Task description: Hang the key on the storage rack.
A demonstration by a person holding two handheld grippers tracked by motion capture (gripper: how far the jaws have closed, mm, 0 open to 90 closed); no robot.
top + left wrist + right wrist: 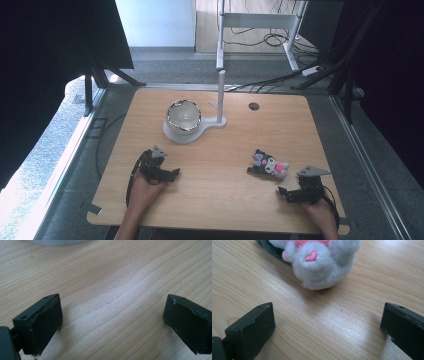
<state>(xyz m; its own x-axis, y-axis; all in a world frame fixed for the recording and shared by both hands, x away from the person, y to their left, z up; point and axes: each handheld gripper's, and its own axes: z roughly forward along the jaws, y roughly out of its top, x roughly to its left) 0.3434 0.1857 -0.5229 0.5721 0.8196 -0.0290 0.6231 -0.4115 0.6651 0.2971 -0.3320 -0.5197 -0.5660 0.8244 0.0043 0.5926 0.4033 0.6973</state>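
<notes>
My right claw point(327, 322) stands wide apart, empty, near the plush toy point(268, 165) lying on the counter point(220, 195); my left claw point(112, 320) likewise. Grasp not yet begun.

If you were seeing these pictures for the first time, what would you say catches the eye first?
Probably the black, grey and pink plush toy lying on the wooden table, just ahead of the open right claw. Next comes the white bowl with a dark patterned rim, sitting on a white stand base toward the far side. The left claw rests open on bare wood.
</notes>
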